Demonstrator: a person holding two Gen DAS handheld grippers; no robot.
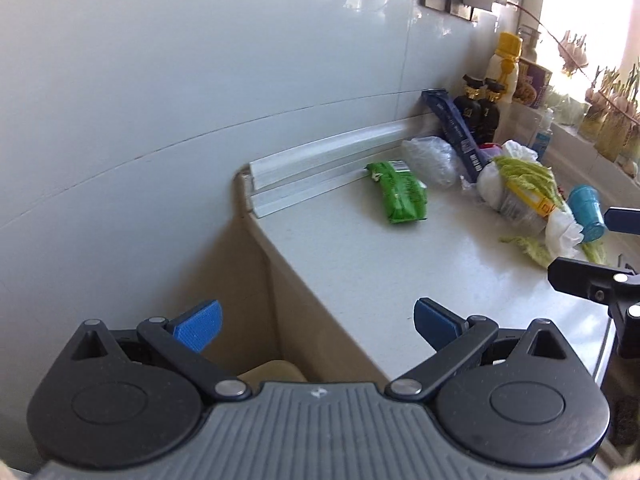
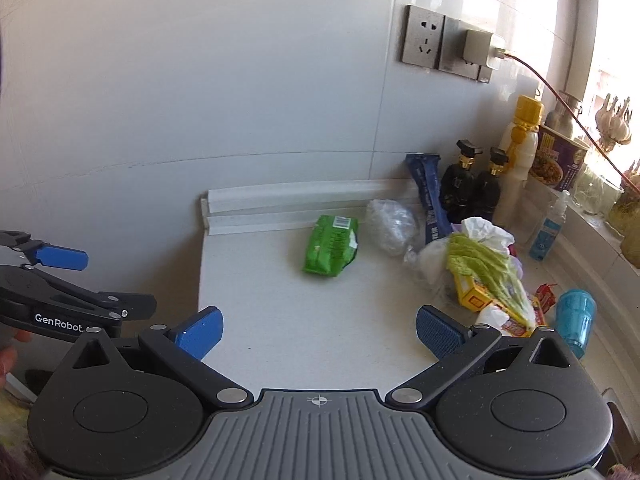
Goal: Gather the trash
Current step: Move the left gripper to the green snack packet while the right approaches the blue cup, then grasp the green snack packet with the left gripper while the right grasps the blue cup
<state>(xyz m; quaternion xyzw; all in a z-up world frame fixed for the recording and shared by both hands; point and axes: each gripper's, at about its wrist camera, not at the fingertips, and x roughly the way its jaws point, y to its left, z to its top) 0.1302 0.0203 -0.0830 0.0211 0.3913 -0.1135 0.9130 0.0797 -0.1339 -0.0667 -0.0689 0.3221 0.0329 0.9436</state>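
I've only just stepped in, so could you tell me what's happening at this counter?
A person is clearing trash with a tool in each hand. Both the left tool and right tool are open and empty above the counter. A green wrapper, a clear plastic bag and a heap of cabbage scraps lie uncollected.

wrapper (image 2: 330, 250) on counter (image 2: 280, 320) | crumpled bag (image 2: 391, 222) right | bottles (image 2: 472, 188) behind, against wall

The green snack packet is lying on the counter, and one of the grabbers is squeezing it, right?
Not quite. The green snack packet does lie on the counter, but nothing squeezes it. The right wrist view shows the right gripper open and empty, well short of it, and the left gripper is open too.
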